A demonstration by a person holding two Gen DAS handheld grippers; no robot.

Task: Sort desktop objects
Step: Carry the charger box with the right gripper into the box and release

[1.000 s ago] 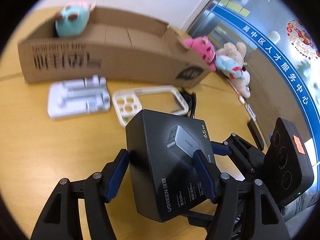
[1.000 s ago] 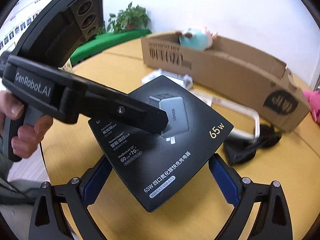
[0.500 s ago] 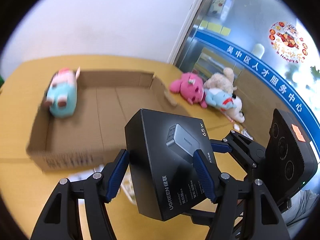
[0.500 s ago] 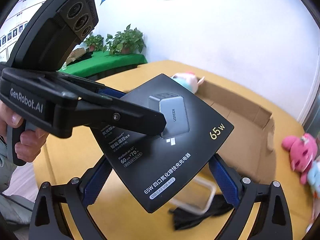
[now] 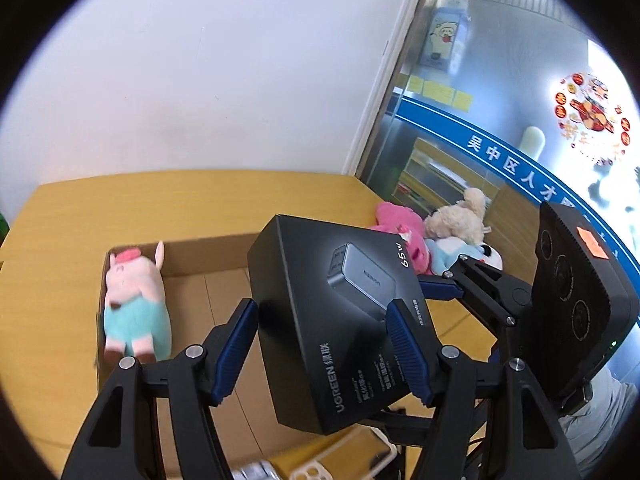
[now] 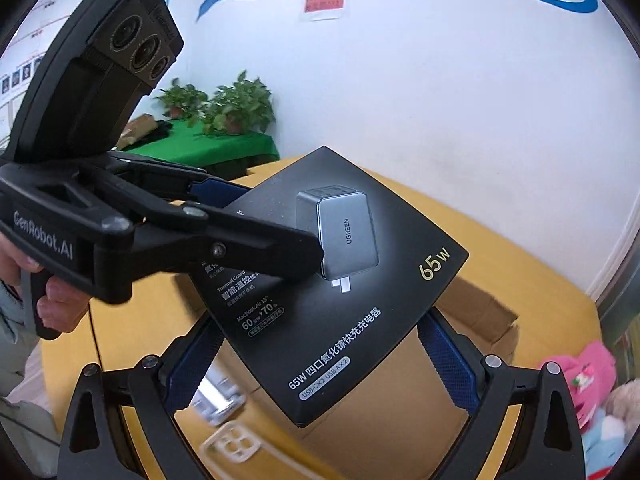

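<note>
Black charger box [image 5: 340, 320] clamped between left gripper [image 5: 320, 344] fingers; right gripper [image 6: 320, 364] fingers also clamp box edges, above cardboard box [image 5: 192, 288].

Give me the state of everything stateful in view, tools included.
left tool: shut on charger box
right tool: shut on charger box
charger box: closed, tilted, held in the air over the cardboard box
cardboard box: open top, on the table
pig plush: lying inside the cardboard box at one end
plush pile: heaped on the table outside the cardboard box
phone case: empty, flat on the table
</note>
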